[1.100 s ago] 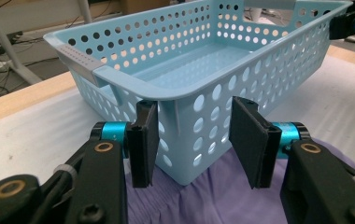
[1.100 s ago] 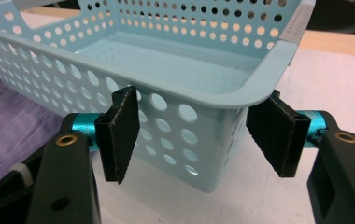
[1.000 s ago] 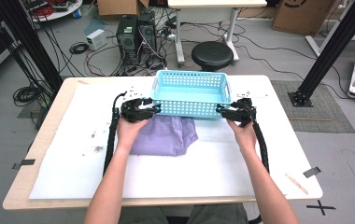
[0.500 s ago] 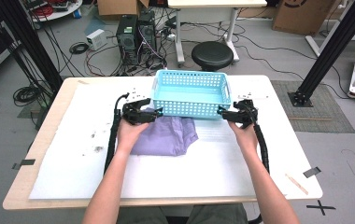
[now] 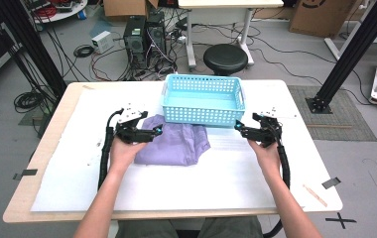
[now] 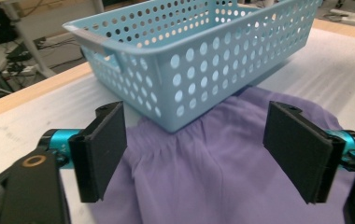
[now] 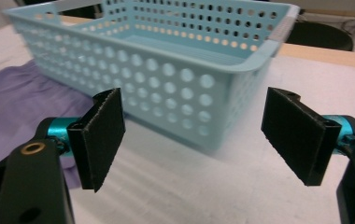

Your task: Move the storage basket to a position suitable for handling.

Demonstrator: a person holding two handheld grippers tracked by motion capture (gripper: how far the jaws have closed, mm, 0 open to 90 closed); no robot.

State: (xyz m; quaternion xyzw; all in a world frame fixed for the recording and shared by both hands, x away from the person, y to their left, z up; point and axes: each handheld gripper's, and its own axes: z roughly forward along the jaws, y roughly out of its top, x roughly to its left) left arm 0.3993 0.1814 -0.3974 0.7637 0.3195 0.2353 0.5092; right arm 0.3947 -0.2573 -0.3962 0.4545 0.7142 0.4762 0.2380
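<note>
1. Basket: light blue perforated plastic, upper centre of the high view, empty inside. It sits on the white sheet covering the table, its near edge resting on the far edge of the cloth.
2. Cloth: purple garment, rumpled, at the frame's centre just below the basket; judged the item meant for the basket.
3. Left gripper: left of centre, jaws spread wide, gripping nothing, low over the cloth's left part. In the left gripper view the cloth lies between the pads, likely lined up for a pinch.
4. Right gripper: right of centre, jaws wide apart, empty, just off the basket's near right corner, over bare sheet, apart from the cloth.
</note>
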